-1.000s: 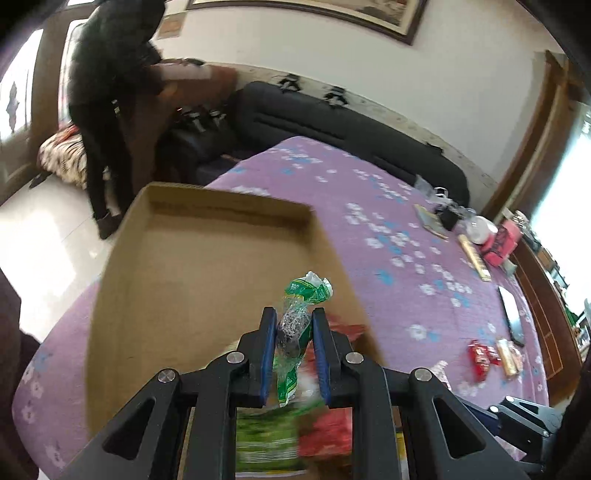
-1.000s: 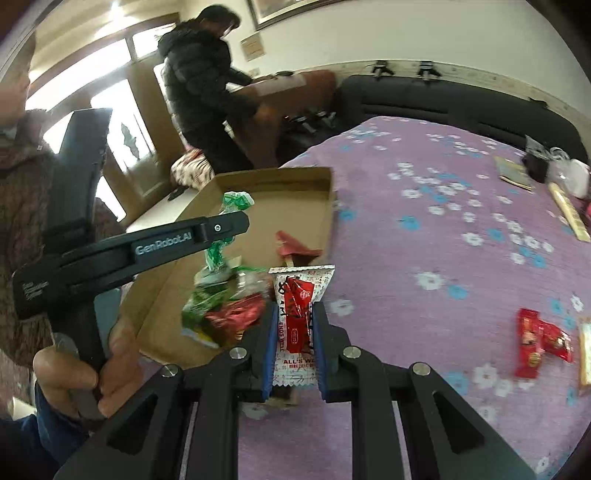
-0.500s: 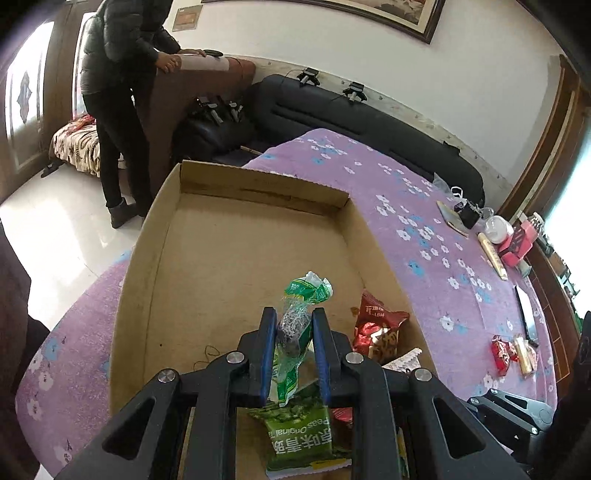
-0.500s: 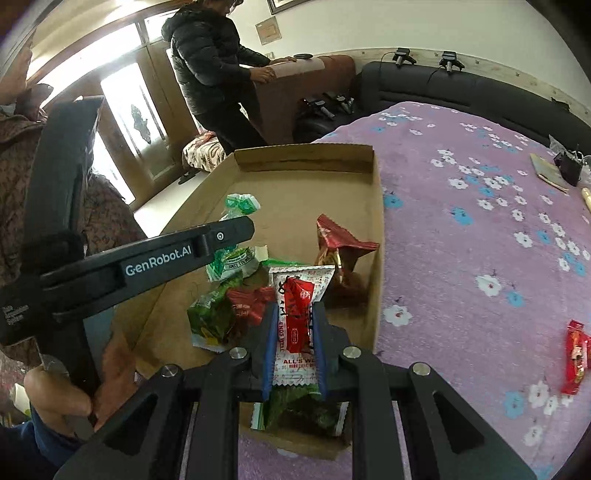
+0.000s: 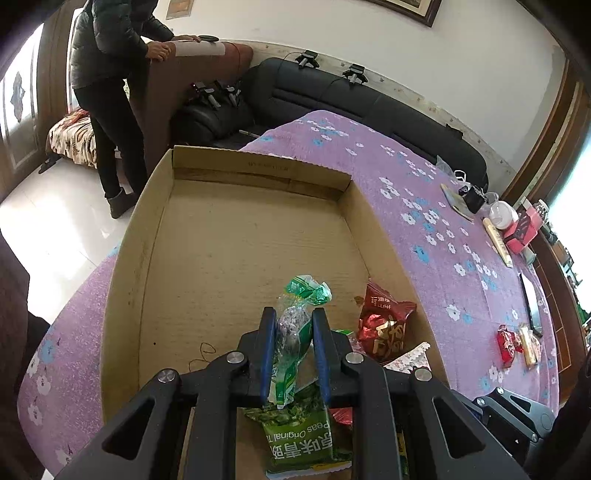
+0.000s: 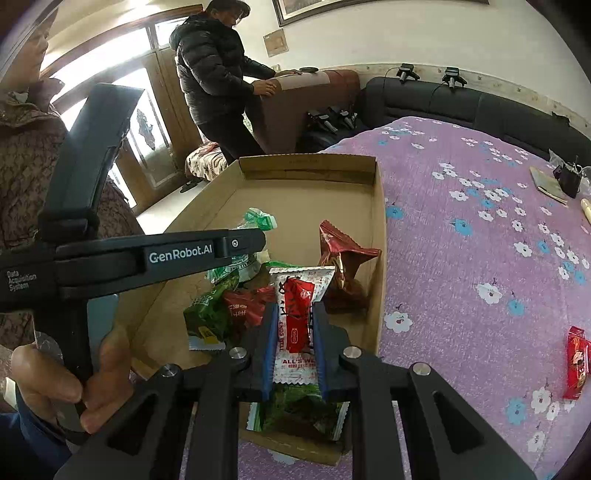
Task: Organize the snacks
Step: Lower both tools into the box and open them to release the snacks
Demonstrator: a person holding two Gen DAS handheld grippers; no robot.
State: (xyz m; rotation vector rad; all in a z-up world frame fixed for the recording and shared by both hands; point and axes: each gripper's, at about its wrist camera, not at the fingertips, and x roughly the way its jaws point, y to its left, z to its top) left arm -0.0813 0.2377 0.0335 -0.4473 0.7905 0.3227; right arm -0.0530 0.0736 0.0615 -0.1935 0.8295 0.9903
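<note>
A green-and-clear snack bag [image 5: 293, 343] is being gripped between the closed jaws of the left gripper [image 5: 291, 354], held above the near end of the cardboard box [image 5: 236, 236]. A white-and-red wafer packet [image 6: 297, 321] is being clamped by the right gripper [image 6: 295, 343] over the box's near right corner. Below both grippers, a green pea bag [image 5: 301, 439] and a red foil bag [image 5: 384, 325] are lying inside the box. Red snacks [image 6: 576, 362] are lying on the purple tablecloth [image 6: 480, 258], well off to the right.

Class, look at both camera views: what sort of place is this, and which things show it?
Probably a home living room: a black sofa along the wall, a framed picture above it, and a table under a flowered purple cloth.
</note>
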